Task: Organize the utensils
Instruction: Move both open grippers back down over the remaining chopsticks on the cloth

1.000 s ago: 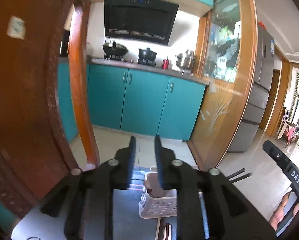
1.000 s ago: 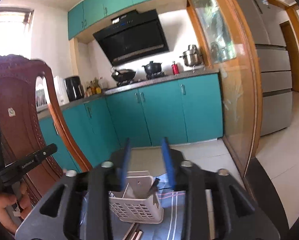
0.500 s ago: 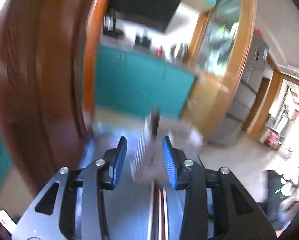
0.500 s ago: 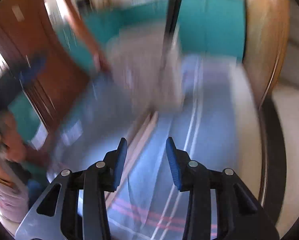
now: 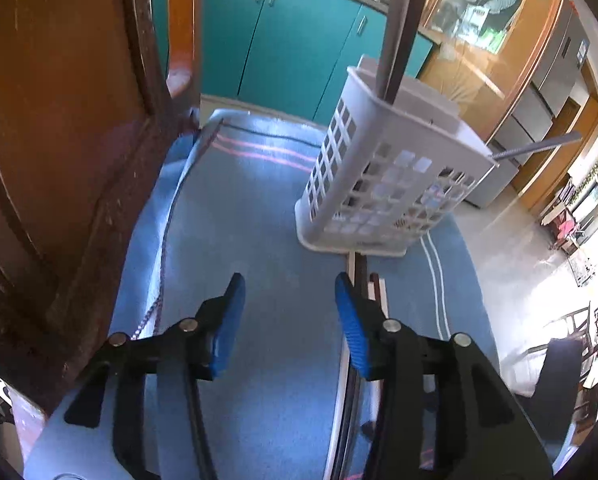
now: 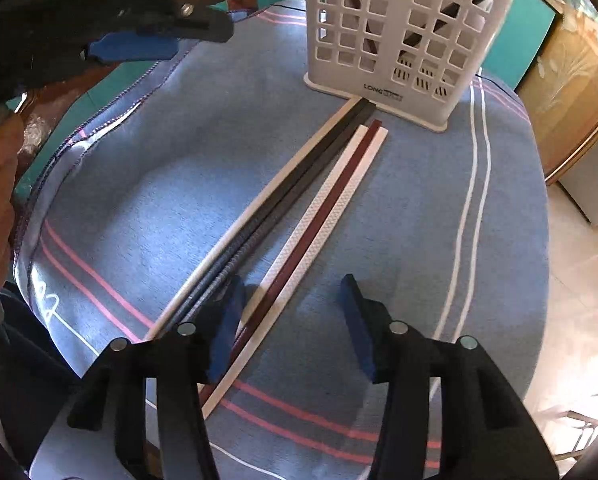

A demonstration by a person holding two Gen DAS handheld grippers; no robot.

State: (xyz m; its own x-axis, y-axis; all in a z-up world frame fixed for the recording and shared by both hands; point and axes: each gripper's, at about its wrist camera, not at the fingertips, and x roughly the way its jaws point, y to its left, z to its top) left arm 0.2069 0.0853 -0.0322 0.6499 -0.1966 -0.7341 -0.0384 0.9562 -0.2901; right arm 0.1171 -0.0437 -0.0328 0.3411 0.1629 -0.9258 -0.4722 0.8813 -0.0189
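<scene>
Six long chopsticks [image 6: 299,208] (white, dark, maroon) lie before the white lattice plastic basket [image 6: 403,40]. Both the left gripper [image 5: 289,300] and the right gripper [image 6: 291,304] hover with fingers released, holding nothing.

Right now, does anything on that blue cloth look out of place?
Yes: several chopsticks lie loose on the blue cloth in front of the white basket, instead of standing inside it like the dark ones already there. Nothing looks spilled or broken.
</scene>
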